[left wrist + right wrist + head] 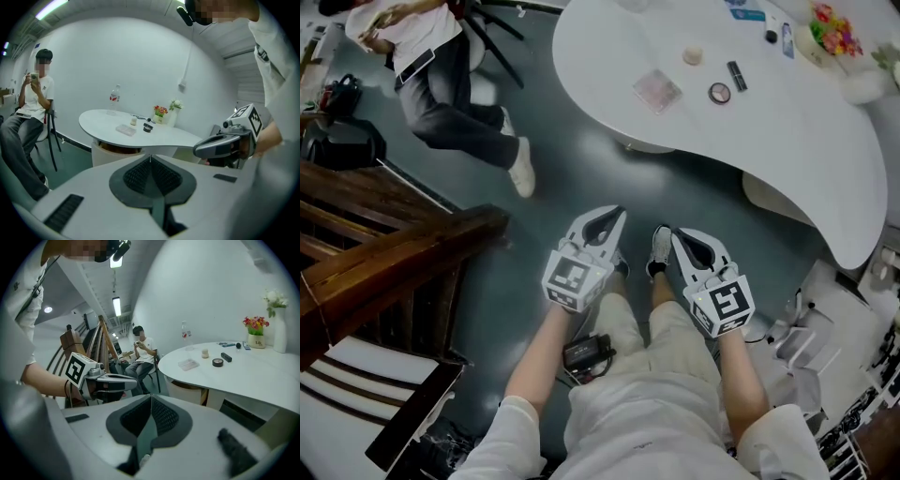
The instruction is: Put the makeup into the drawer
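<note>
The makeup lies on a white curved table (787, 131): a clear flat case (657, 91), a small cream jar (693, 55), a round compact (719, 93) and a black lipstick (737, 75). My left gripper (616, 216) and right gripper (676, 234) hang side by side over the floor, well short of the table. Both are shut with nothing between the jaws. The left gripper view shows its shut jaws (150, 159), with the case (125, 130) and compact (147, 128) far ahead. In the right gripper view the shut jaws (151, 397) sit below the case (189, 364) and compact (217, 362).
A person sits on a chair at the far left (441, 84). Dark wooden furniture (384, 253) stands at my left, a white cart (825, 323) at my right. A flower pot (832, 28), a white vase (280, 333) and a water bottle (114, 97) stand on the table.
</note>
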